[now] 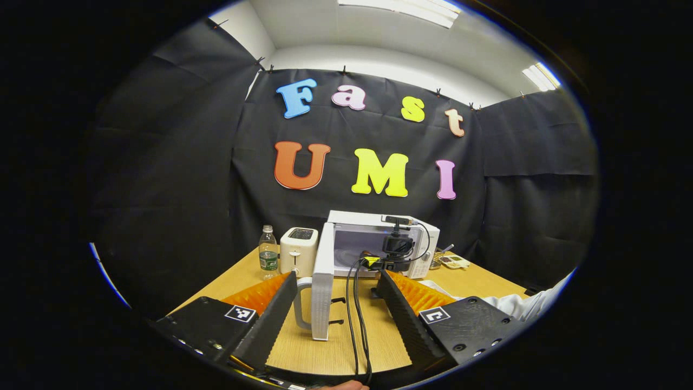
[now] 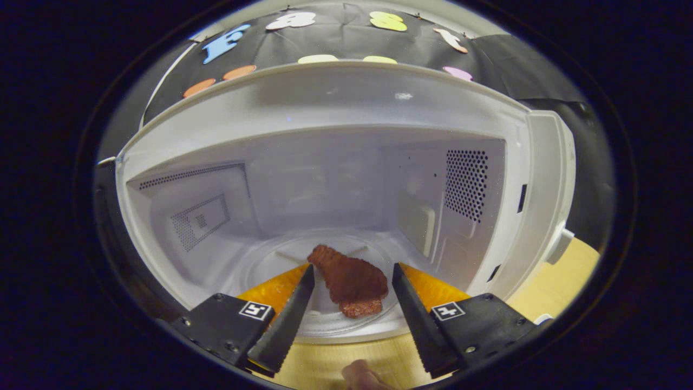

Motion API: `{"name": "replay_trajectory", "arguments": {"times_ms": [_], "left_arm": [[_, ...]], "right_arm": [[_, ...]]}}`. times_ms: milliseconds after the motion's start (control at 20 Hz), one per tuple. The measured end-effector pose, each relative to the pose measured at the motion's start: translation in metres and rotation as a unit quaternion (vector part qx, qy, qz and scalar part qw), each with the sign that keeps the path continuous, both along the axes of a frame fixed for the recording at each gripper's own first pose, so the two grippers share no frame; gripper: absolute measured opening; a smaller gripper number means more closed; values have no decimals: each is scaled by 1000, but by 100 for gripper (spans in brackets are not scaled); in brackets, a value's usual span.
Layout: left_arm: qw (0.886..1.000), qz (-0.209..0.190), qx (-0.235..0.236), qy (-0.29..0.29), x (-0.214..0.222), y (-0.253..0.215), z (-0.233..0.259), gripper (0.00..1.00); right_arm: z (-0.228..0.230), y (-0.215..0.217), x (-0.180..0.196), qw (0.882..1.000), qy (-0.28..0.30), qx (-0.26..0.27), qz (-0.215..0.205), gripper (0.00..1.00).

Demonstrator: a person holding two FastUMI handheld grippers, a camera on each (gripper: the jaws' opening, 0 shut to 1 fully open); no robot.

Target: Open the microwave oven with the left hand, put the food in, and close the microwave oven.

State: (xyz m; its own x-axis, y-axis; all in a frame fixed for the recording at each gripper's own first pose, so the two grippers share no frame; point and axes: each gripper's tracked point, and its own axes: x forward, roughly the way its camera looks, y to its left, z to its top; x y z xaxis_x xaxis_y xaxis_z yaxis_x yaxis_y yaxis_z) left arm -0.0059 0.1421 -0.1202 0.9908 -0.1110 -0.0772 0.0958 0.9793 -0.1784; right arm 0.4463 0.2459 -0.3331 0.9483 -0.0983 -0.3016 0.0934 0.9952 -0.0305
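While the food (image 2: 352,281) lies on the turntable inside the microwave oven (image 1: 379,244), between our released right hand-held gripper (image 2: 352,287) fingers, we note the door (image 1: 322,281) stands edge-on directly ahead of our released left hand-held gripper (image 1: 335,303), nearer for closing.

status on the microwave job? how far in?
Done: microwave door stands open, and the food lies on the turntable. In hand: right gripper at the cavity mouth, jaws open around the food. Left: close the door; left gripper is open beside its handle.
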Motion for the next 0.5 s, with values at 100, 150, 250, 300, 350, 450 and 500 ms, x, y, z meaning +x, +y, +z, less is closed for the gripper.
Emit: {"name": "replay_trajectory", "arguments": {"times_ms": [100,150,250,300,350,450,500], "left_arm": [[1000,8,4,-3,-4,6,1,93],[1000,10,7,-3,-5,9,0,93],[1000,13,16,-10,-7,15,1,93],[1000,11,20,-16,-8,16,4,94],[999,9,23,-23,-8,17,8,93],[999,4,23,-31,-8,19,10,93],[999,9,22,-33,-9,23,11,93]], "right_arm": [[9,1,-19,1000,0,-16,24,92],[15,-1,-31,999,-3,-20,33,92],[31,-7,-60,998,-13,-11,52,99],[42,-11,-76,998,-18,-1,60,99],[53,-16,-93,997,-23,9,70,98],[77,-31,-130,996,-30,21,83,98],[91,-41,-150,995,-32,26,89,99]]}}
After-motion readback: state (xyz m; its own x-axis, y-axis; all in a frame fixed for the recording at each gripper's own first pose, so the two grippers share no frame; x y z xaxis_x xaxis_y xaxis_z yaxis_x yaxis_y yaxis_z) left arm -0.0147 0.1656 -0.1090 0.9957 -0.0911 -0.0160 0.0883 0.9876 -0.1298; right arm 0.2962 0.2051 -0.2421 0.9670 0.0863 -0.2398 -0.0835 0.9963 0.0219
